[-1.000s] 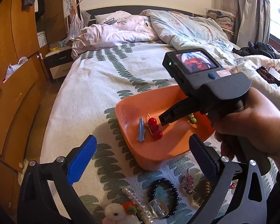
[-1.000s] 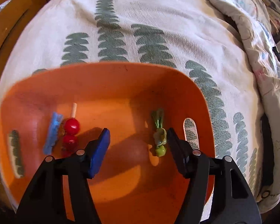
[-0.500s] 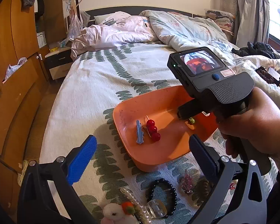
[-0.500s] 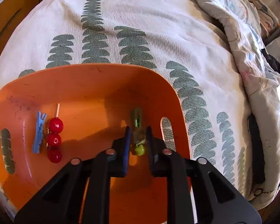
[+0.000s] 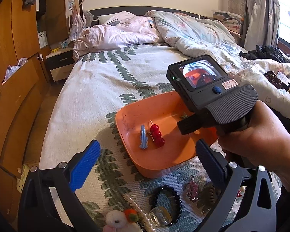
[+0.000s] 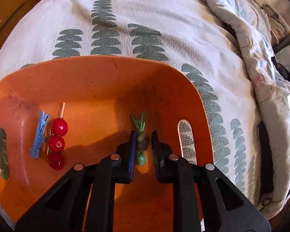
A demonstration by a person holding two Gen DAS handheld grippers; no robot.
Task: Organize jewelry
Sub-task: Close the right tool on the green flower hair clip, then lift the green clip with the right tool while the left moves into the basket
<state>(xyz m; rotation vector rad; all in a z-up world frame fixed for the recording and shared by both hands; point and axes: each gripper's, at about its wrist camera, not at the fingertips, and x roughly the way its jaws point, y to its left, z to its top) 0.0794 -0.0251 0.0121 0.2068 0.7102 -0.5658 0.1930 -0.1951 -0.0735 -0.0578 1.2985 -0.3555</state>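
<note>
An orange tray [image 5: 156, 166] [image 6: 98, 77] lies on the bed. In it are a blue hair clip [image 5: 143, 137] [image 6: 39, 133] and a red three-bead hairpin [image 5: 157, 135] [image 6: 57, 143]. My right gripper [image 6: 143, 145] is inside the tray, shut on a green bead ornament [image 6: 141, 158] with a green tassel; its body [image 5: 206, 89] shows in the left wrist view. My left gripper [image 5: 147, 158] is open and empty above the tray's near edge. A black bead bracelet [image 5: 165, 199], a pearl strand [image 5: 137, 206], a pink ornament [image 5: 192, 190] and a plush clip [image 5: 118, 221] lie in front of the tray.
The bed has a white cover with green leaf print [image 6: 145, 34]. A crumpled duvet [image 5: 183, 32] and pillows are at the far end. Wooden wardrobes [image 5: 13, 77] and a nightstand [image 5: 60, 63] stand left. Dark items [image 5: 274, 77] lie at the bed's right side.
My right gripper closed from open onto the green bead ornament in the tray and has lifted slightly. My left gripper stays open, nearly still.
</note>
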